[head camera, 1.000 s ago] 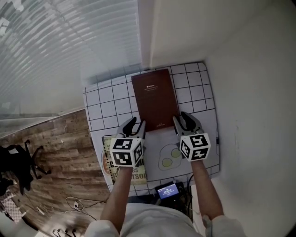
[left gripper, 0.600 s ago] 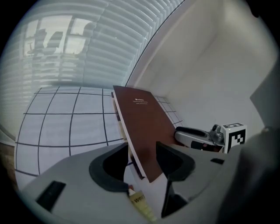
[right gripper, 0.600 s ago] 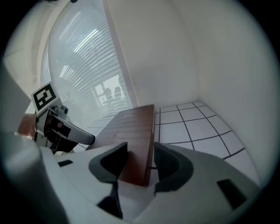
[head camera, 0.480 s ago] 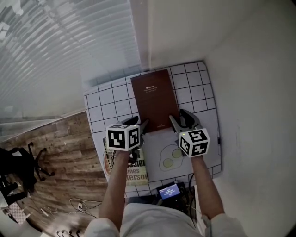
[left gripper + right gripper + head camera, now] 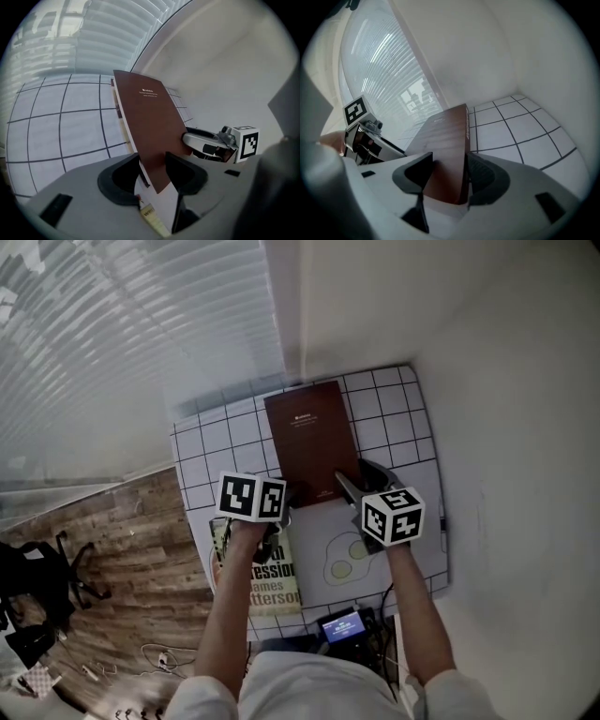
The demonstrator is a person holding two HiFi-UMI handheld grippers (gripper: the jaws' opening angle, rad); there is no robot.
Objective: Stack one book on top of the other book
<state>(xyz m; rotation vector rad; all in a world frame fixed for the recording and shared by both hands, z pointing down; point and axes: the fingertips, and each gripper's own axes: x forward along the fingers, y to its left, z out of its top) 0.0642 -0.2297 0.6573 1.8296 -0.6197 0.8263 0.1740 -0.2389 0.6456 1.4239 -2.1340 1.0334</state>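
Note:
A brown book (image 5: pixel 310 440) lies on the checked mat (image 5: pixel 405 416), its near end between my two grippers. The left gripper (image 5: pixel 289 495) is at the near left corner. In the left gripper view that corner of the brown book (image 5: pixel 149 123) runs between the jaws of the left gripper (image 5: pixel 152 172), which are closing, with gaps at the pads. The right gripper (image 5: pixel 362 480) is at the near right corner. Its jaws are opening, and the brown book (image 5: pixel 445 140) is between them at the right gripper (image 5: pixel 447 169). A second book (image 5: pixel 273 579) with large print lies under my left forearm.
The mat's near part shows a fried-egg picture (image 5: pixel 346 558). A small device with a lit screen (image 5: pixel 339 624) sits at the mat's near edge. White walls close in behind and on the right, window blinds (image 5: pixel 112 343) on the left. Wooden floor (image 5: pixel 122 549) lies below.
The left gripper has tipped steeper, its cube now facing up, and has slid toward the brown book's corner. The right gripper has rolled slightly, and its jaws stand wider. The brown book has barely moved.

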